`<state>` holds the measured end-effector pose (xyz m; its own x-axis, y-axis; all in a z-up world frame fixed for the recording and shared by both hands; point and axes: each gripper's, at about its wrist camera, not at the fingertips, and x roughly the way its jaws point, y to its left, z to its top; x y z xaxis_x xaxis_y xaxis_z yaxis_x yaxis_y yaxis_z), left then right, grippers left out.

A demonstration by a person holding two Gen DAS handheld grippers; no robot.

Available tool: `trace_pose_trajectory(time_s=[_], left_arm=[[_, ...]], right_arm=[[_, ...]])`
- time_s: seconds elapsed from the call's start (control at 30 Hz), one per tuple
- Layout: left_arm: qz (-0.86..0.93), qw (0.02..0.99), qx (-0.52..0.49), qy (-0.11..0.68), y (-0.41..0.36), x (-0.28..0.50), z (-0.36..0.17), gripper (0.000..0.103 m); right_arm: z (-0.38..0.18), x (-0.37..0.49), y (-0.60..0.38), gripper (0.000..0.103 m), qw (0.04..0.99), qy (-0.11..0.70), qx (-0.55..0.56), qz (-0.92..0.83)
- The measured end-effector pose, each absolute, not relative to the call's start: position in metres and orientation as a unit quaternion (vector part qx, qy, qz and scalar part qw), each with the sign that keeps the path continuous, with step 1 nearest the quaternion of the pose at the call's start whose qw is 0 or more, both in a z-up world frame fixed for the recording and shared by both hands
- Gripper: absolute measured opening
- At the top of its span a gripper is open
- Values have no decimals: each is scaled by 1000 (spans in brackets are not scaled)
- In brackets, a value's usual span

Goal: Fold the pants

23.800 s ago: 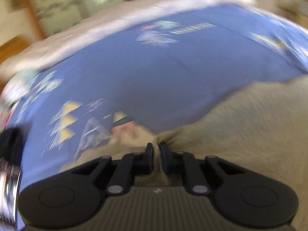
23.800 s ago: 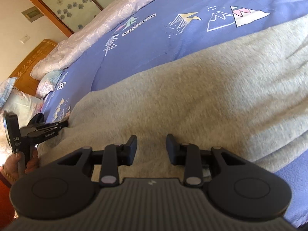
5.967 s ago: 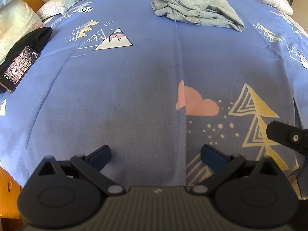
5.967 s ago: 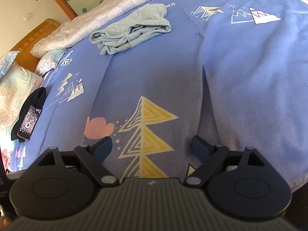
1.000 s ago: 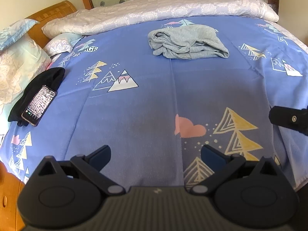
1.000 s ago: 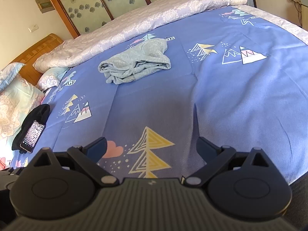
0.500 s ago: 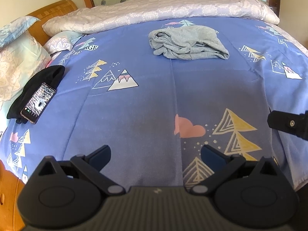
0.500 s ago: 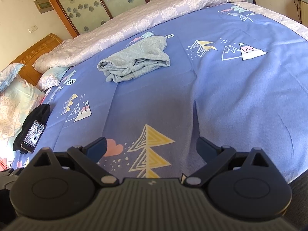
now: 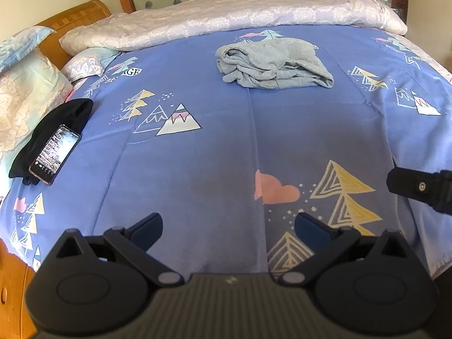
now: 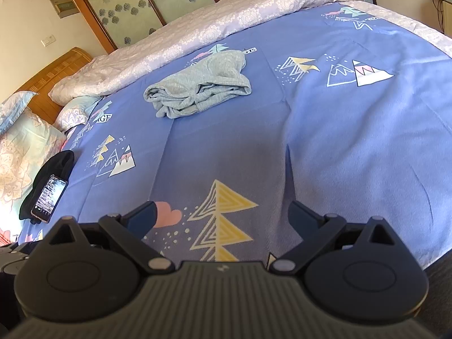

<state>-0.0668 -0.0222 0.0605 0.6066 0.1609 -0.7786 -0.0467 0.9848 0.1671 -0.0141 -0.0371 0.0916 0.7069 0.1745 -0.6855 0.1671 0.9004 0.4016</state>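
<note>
The grey pants lie folded in a loose bundle on the far middle of the blue patterned bedspread; they also show in the right wrist view. My left gripper is open and empty, held above the near edge of the bed, far from the pants. My right gripper is open and empty, also above the near edge. One finger of the right gripper shows at the right edge of the left wrist view.
A phone lies on a black cloth at the left side of the bed, near the pillows. A pale quilt is rolled along the far side. A wooden headboard stands at the left.
Both grippers have drawn back and risen slightly from the bed over the last second. Both stay open. The pants have not moved.
</note>
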Motion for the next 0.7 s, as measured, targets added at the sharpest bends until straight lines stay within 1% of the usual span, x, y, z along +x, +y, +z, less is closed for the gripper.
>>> trace_pose_trajectory(time_s=[0.7], left_arm=[[56, 881, 66, 464, -22, -61, 51, 103]], right_arm=[[87, -12, -39, 100, 892, 390, 228, 4]])
